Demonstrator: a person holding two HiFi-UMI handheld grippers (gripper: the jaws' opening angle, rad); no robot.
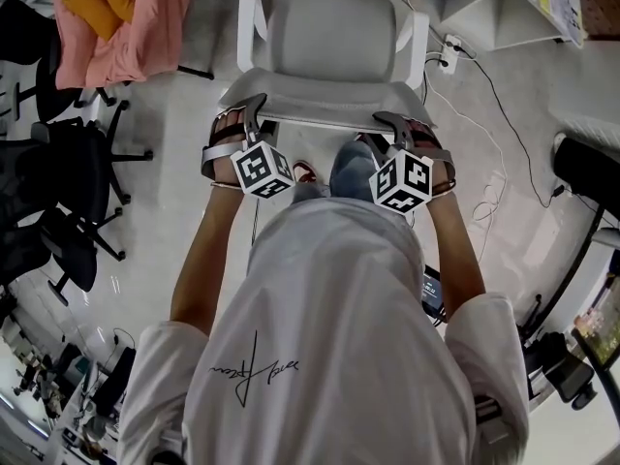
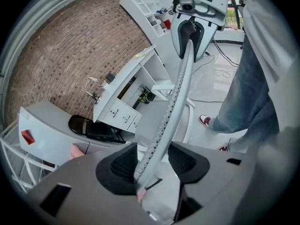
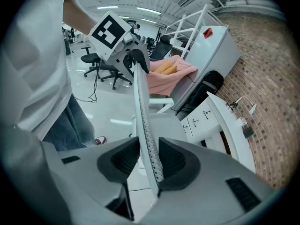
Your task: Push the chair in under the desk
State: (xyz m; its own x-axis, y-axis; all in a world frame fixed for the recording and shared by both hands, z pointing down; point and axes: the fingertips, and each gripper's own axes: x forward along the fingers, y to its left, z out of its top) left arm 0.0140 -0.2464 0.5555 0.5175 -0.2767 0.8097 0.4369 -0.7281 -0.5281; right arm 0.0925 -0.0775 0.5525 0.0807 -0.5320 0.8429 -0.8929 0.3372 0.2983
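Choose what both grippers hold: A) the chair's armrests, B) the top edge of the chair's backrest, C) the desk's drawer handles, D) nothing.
B: the backrest edge sits clamped between the pads of the left gripper and of the right gripper.
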